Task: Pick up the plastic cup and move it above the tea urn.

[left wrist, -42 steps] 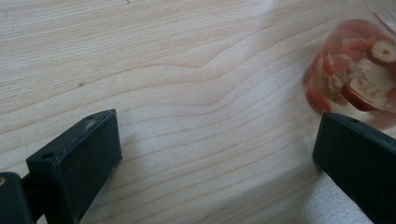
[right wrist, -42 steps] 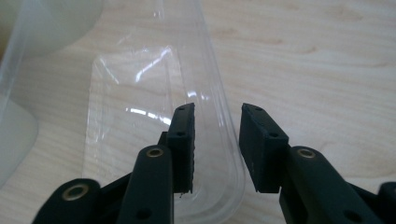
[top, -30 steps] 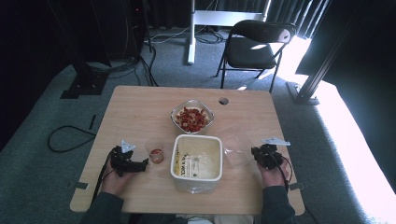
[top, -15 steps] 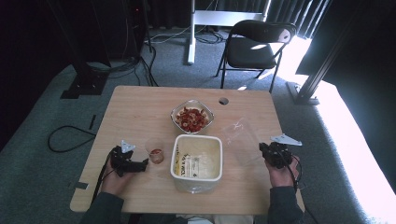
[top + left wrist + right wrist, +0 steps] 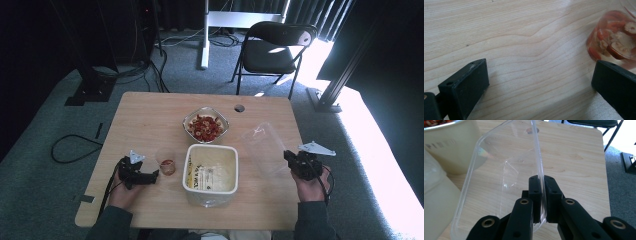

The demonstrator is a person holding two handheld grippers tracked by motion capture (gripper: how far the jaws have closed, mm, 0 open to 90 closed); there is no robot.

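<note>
Two black jaws of the right gripper (image 5: 541,195) pinch the rim of a clear plastic rectangular lid (image 5: 506,177), held tilted above the light wooden table (image 5: 150,120), right of the white square tub (image 5: 211,170). Resting on the table, the left gripper (image 5: 151,176) has its jaws spread wide, empty, just beside a small clear cup of red slices (image 5: 615,42).

The right gripper (image 5: 291,159), its fingers (image 5: 535,192) clamped on one edge of the clear plastic rectangular lid (image 5: 264,145), has drawn away from the white square tub (image 5: 211,170) and lifted the lid off the desk (image 5: 150,117), tilted.
</note>
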